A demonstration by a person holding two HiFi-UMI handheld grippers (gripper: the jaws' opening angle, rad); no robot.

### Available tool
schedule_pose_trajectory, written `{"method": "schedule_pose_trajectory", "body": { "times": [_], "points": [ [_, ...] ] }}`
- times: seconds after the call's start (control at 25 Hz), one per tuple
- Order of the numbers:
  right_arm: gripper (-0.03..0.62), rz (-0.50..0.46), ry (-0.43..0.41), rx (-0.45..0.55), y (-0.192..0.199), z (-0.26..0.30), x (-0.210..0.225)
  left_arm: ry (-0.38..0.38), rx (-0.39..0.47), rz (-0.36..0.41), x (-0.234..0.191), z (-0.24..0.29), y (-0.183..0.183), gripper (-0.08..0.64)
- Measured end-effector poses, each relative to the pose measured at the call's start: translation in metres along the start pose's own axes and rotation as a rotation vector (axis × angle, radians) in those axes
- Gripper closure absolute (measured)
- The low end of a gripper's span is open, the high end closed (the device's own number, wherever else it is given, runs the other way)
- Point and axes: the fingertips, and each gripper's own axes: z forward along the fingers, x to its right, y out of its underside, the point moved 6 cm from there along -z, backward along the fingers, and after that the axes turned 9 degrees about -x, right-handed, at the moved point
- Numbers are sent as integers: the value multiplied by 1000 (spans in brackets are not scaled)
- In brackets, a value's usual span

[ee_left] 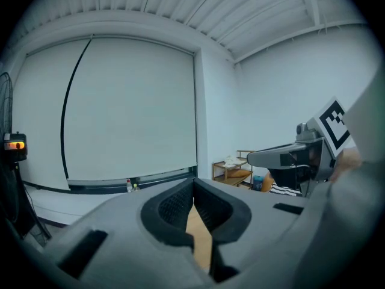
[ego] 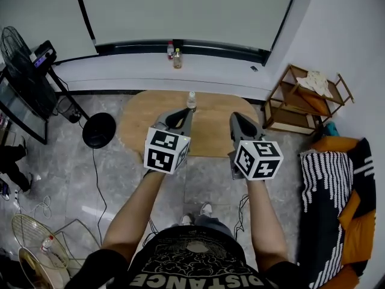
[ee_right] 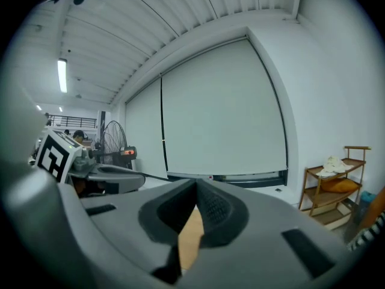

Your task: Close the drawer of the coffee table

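Note:
The coffee table (ego: 207, 138) has an oval light-wood top and stands on the grey floor just ahead of me. No drawer shows from above. A small clear bottle (ego: 191, 100) stands at its far edge. My left gripper (ego: 180, 118) hovers over the table's middle left with its tips together and nothing between them. My right gripper (ego: 243, 124) hovers beside it, over the middle right, also shut and empty. In the left gripper view, the left gripper (ee_left: 194, 186) shows only a sliver of wood below its touching pads. The right gripper view shows the same for the right gripper (ee_right: 196, 190).
A standing fan (ego: 17, 52) and a black round base (ego: 99, 130) are at the left. A wooden shelf (ego: 304, 98) is at the right, beside a seat with a striped throw (ego: 329, 185). Two bottles (ego: 174, 55) stand on the window ledge. A wire fan guard (ego: 33, 233) lies on the floor.

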Motion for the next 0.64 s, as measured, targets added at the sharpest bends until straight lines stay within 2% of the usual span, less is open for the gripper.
{"method": "schedule_pose_trajectory", "body": {
  "times": [0.64],
  "points": [
    [588, -41, 6, 8, 3, -2, 2, -24, 2, -5, 1, -3, 2, 557]
  ]
}}
